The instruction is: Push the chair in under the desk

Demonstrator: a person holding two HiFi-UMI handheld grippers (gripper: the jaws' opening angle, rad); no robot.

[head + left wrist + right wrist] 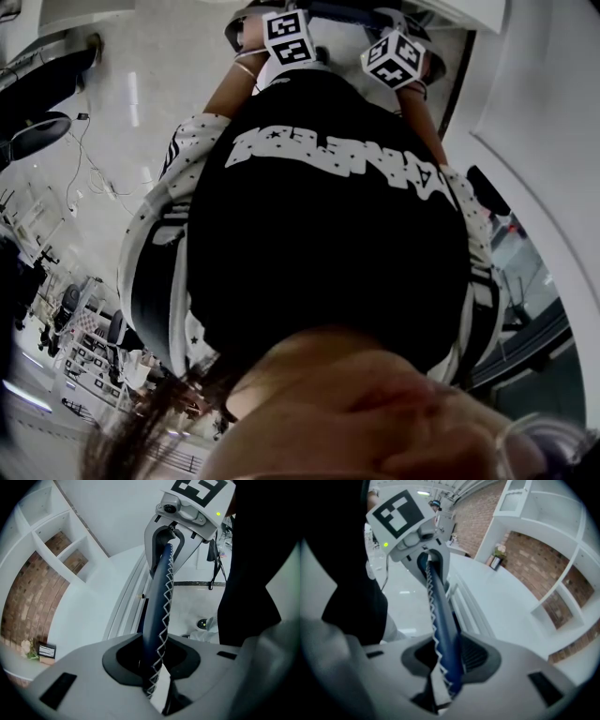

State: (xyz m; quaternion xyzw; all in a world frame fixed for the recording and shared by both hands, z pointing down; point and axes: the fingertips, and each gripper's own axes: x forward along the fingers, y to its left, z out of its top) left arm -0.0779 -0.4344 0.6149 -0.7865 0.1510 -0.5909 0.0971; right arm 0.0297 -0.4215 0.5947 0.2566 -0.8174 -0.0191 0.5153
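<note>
Gripping the dark blue padded chair back with white zigzag stitching [158, 616], the left gripper [154, 667] and right gripper [447, 665] are each clamped on its top edge, near the curved white desk [506, 602]. Equal pressure from both should drive it straight under the desk. One chair, one desk, two grippers.

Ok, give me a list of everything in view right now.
chair back: one, dark blue with white zigzag stitching, between both grippers' jaws
desk: one, white, beyond the chair back
shelves: one unit, white, brick behind, above desk
picture frame: one, dark, on desk beside flowers
floor: pale, glossy, below
shirt: one, black with white print, person's torso
left gripper: one, grey, shut on chair back
right gripper: one, grey, shut on chair back
</note>
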